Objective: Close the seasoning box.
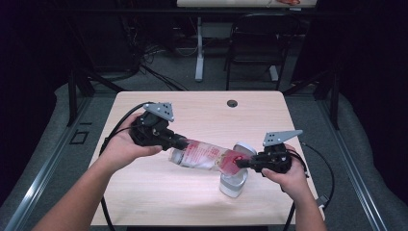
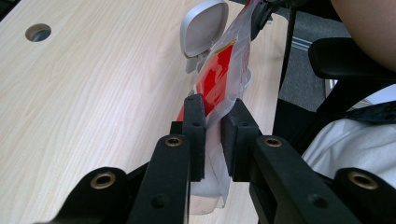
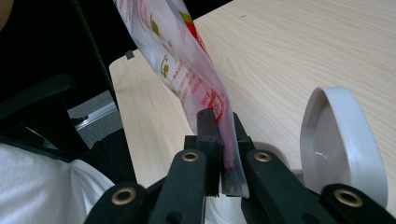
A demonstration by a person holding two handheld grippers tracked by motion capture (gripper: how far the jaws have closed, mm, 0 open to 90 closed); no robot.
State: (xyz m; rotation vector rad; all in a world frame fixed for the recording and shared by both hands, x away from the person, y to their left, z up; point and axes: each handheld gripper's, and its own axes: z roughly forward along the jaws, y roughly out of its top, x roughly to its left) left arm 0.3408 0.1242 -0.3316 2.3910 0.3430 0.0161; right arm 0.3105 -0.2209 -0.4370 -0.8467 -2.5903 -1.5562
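Note:
A clear plastic bag (image 1: 207, 156) with red print hangs stretched above the table between my two grippers. My left gripper (image 1: 182, 143) is shut on the bag's left end; in the left gripper view the pads (image 2: 195, 126) pinch the crumpled bag (image 2: 219, 79). At the bag's right end my right gripper (image 1: 240, 163) is shut on it, and the right gripper view shows the bag (image 3: 182, 60) rising from its jaws (image 3: 219, 126). Below the bag's right end stands a small white bin (image 1: 234, 184) with its lid (image 1: 244, 148) tipped up.
The light wooden table (image 1: 144, 192) has a round cable hole (image 1: 232, 103) near its far edge. Behind the table stand a dark chair (image 1: 255, 43) and a desk leg (image 1: 199, 48). The bin's lid (image 3: 338, 140) is close beside my right gripper.

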